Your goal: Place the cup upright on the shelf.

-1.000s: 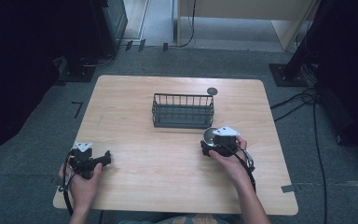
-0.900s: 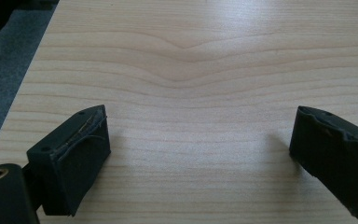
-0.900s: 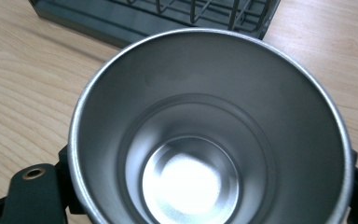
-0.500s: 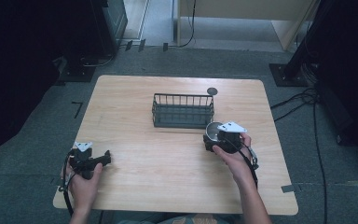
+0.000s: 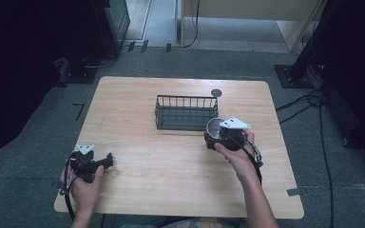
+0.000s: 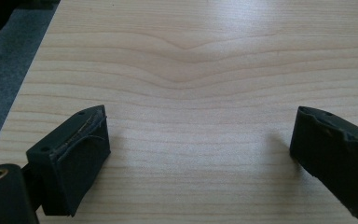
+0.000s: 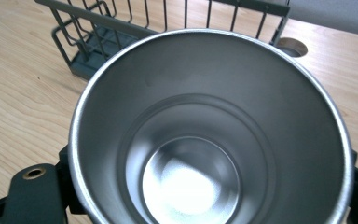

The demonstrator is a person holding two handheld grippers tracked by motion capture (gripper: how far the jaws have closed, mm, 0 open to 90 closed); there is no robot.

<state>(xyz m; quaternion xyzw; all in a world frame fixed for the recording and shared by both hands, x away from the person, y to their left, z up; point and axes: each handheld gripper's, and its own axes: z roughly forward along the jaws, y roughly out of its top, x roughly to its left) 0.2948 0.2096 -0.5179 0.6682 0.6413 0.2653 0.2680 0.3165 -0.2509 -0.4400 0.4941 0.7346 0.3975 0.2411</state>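
1. The right gripper (image 5: 215,137) holds a steel cup (image 5: 214,126), its jaws clamped on the cup's sides. In the right gripper view the cup (image 7: 205,135) sits upright between the jaws, its open mouth facing the camera and its shiny, empty bottom visible.
2. A wooden table (image 5: 138,190) lies beneath both grippers. The right gripper appears to be raised a little above it.
3. A dark wire basket (image 5: 186,112) stands just ahead of the right gripper and slightly to its left. Its near wall is close to the cup, but I cannot tell whether they touch. In the right gripper view the basket (image 7: 98,42) rises directly beyond the cup's rim. The basket's long side runs across the gripper's line of reach.
4. The likely next move is to carry the cup forward over that near wall, and the right hand (image 5: 237,159) is much the nearer one. Its forearm slants forward and slightly leftward, and the wrist looks roughly level.
5. The left gripper (image 5: 108,161) rests low near the table's near left corner, well apart from the basket. Its jaws are spread wide with only bare wood between them in the left gripper view.
6. A small dark round mark (image 5: 216,92) lies beyond the basket's far right corner.
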